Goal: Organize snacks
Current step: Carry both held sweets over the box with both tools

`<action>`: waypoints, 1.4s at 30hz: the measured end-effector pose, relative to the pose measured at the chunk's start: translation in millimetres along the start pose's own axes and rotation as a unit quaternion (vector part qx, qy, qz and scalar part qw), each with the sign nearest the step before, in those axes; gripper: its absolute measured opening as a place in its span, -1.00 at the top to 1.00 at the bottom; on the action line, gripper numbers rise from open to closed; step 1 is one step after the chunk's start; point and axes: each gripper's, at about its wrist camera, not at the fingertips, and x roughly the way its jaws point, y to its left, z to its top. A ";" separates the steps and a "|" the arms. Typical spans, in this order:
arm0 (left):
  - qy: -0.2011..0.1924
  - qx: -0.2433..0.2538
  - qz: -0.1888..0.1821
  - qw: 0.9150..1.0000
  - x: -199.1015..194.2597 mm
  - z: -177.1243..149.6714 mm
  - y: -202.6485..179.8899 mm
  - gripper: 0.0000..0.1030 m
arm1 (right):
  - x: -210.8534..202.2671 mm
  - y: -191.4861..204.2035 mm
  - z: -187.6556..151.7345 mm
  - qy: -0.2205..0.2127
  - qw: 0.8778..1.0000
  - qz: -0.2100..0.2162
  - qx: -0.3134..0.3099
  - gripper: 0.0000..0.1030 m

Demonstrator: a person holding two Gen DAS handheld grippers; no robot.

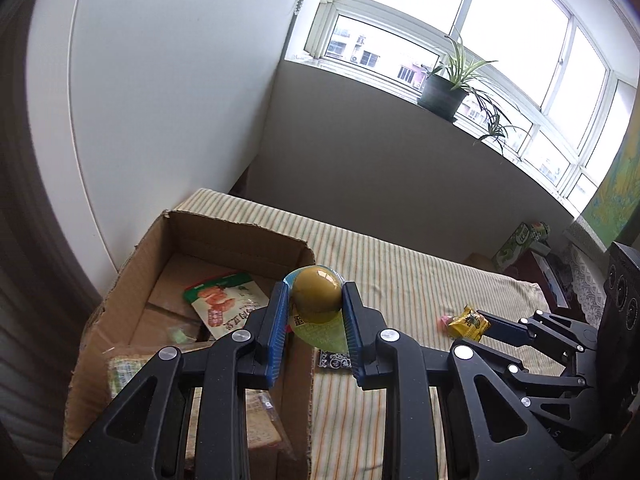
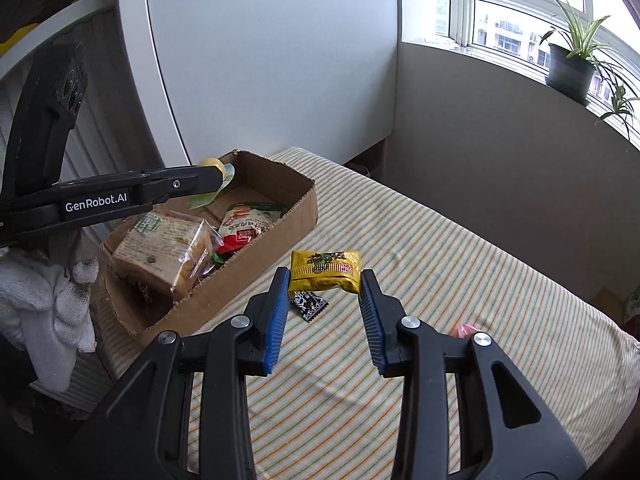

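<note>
- Over the cardboard box [image 1: 224,248], the left claw [image 1: 316,300] clamps a yellow jelly cup [image 1: 318,294].
- Above the striped bed [image 2: 460,280], the right claw [image 2: 324,280] grips a yellow snack packet [image 2: 325,270].

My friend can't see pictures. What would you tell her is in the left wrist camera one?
The left hand-held gripper holds a round yellow jelly cup between its blue fingers, above the edge of an open cardboard box with snack packets inside. The box sits on a striped cloth; to the right, the right hand-held gripper holds a yellow snack packet.
</note>
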 end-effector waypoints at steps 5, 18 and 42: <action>0.009 -0.028 0.015 0.999 6.9 13.7 31.0 0.52 | 16.8 31.8 17.2 -0.001 1.000 0.024 -0.015 0.30; 0.019 -0.053 0.042 0.998 15.5 20.7 60.6 0.49 | 60.7 86.5 25.8 0.026 0.996 0.075 -0.033 0.29; -0.003 -0.042 0.054 0.998 -5.9 22.9 54.2 0.45 | 25.3 53.5 14.2 -0.003 0.998 0.070 -0.003 -0.24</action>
